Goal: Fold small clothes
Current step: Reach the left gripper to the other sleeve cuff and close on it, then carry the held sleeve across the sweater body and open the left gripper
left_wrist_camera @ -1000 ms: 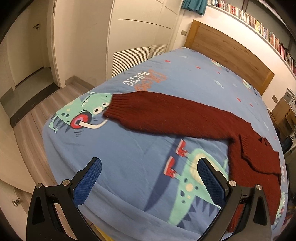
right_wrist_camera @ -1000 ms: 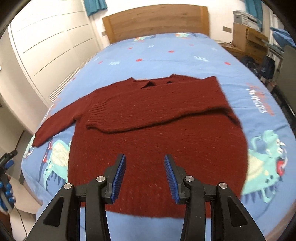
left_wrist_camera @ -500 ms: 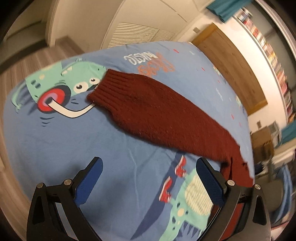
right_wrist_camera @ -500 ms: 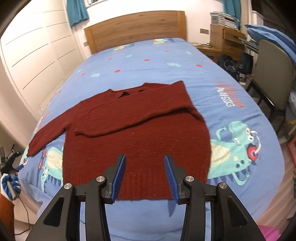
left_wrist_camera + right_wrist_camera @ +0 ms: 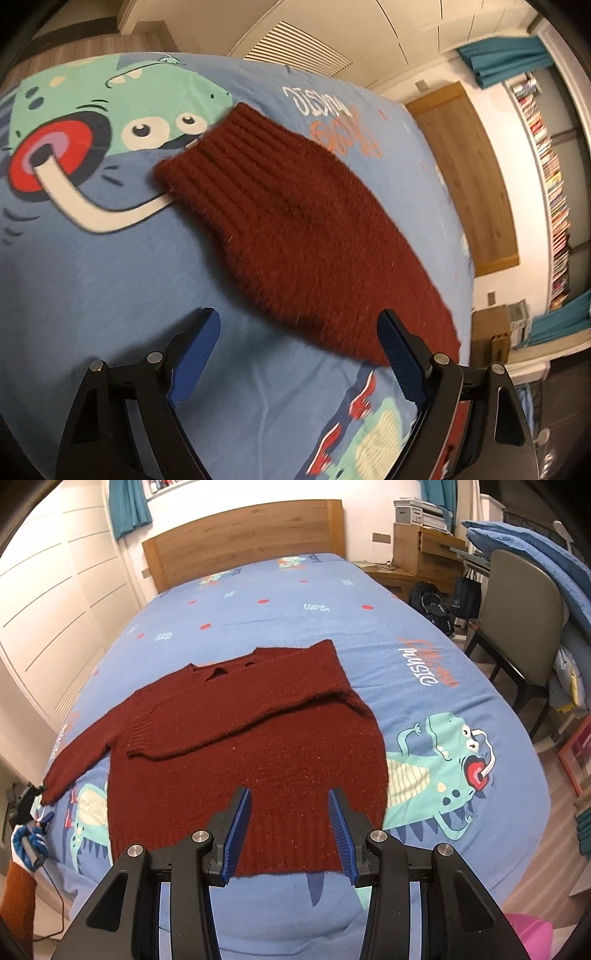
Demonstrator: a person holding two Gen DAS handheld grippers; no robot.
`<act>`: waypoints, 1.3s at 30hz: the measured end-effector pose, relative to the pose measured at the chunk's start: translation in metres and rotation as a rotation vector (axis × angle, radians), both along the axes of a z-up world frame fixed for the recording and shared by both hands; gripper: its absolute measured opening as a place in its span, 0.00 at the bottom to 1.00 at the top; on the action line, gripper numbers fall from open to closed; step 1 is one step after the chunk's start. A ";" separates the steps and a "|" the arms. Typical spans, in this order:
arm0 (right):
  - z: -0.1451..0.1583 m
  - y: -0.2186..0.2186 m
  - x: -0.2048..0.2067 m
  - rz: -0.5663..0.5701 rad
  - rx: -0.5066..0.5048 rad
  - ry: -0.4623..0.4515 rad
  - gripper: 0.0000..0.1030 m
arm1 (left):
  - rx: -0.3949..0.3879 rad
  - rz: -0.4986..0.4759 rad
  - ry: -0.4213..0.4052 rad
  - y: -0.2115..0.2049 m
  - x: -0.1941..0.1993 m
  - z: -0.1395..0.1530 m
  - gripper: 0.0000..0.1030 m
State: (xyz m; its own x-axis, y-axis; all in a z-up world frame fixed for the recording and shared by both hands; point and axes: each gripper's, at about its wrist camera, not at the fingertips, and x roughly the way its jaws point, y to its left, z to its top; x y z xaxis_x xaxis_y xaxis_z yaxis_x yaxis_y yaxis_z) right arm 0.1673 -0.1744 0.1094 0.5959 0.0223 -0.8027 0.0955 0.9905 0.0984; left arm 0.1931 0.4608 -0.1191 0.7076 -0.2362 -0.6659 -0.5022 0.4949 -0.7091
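Maroon knit, one sweater [image 5: 243, 746], lies flat on the bed [image 5: 424, 635], its right sleeve already folded across the chest, its left sleeve [image 5: 295, 229] stretched out left. Our left tool [image 5: 299, 354], jaws wide and just closing with nothing between them, hangs near that sleeve. Our right tool [image 5: 290, 830], half-open and empty, hovers over the hem. Pinching sheet along with wool could drag the fold askew.

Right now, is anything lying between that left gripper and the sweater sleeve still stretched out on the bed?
Nothing visible. The left gripper hangs over bare blue bedsheet, jaws apart and just been closing a little, with nothing between them. The outstretched sleeve of the dark red sweater lies flat just ahead, uncovered up to its ribbed cuff.
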 end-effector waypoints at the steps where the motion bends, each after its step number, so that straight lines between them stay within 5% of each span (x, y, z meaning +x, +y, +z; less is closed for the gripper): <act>1: -0.001 0.001 0.001 0.000 0.001 0.003 0.44 | -0.013 0.013 -0.013 0.005 0.003 -0.002 0.80; 8: -0.011 0.006 0.013 0.010 0.019 0.023 0.44 | -0.140 0.131 -0.125 0.026 0.010 -0.012 0.70; 14: -0.018 0.005 0.020 0.009 0.035 0.036 0.44 | -0.238 0.173 -0.166 0.037 0.022 -0.020 0.43; 19: -0.025 0.001 0.023 0.004 0.058 0.041 0.44 | -0.279 0.186 -0.143 0.043 0.026 -0.025 0.07; 29: -0.036 -0.015 0.025 -0.004 0.119 0.032 0.44 | -0.215 0.177 -0.140 0.040 0.045 0.011 0.06; 39: -0.064 -0.035 0.018 -0.007 0.217 0.032 0.44 | -0.153 0.099 -0.181 -0.018 0.073 0.067 0.06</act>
State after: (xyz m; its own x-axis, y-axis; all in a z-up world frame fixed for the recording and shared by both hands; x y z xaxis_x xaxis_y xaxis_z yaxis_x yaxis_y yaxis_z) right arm 0.1850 -0.2094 0.0458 0.5707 0.1924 -0.7983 0.1093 0.9457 0.3061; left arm 0.2660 0.4423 -0.0523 0.8367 -0.2479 -0.4883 -0.4011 0.3296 -0.8547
